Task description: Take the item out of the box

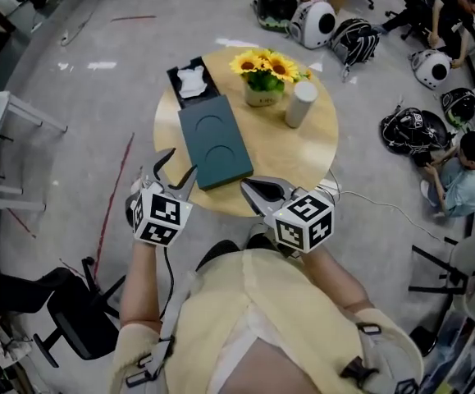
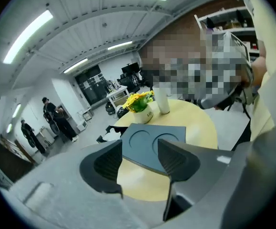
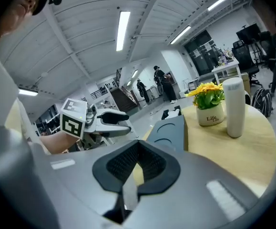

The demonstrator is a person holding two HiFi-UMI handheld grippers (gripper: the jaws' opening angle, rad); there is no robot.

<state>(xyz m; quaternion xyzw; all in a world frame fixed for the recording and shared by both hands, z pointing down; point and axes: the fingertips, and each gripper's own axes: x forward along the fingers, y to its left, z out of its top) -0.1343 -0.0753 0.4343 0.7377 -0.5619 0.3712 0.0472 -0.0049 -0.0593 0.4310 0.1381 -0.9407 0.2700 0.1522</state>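
Observation:
A flat dark teal box [image 1: 212, 142] with two round recesses lies on the round wooden table [image 1: 311, 150]. It also shows in the left gripper view [image 2: 154, 144] and in the right gripper view [image 3: 171, 130]. Behind it sits a black tray [image 1: 180, 76] holding a white item [image 1: 193, 81]. My left gripper [image 1: 178, 167] hangs at the table's near left edge, just short of the teal box, open with nothing between its pads [image 2: 176, 161]. My right gripper [image 1: 253, 191] is at the near edge beside the box's near right corner, shut and empty [image 3: 137, 163].
A pot of yellow flowers [image 1: 263, 76] and a white cylinder [image 1: 300, 103] stand at the back of the table. Helmets [image 1: 315, 23] lie on the floor beyond it. A person [image 1: 459, 179] crouches at the right. A black chair [image 1: 73, 310] stands near left.

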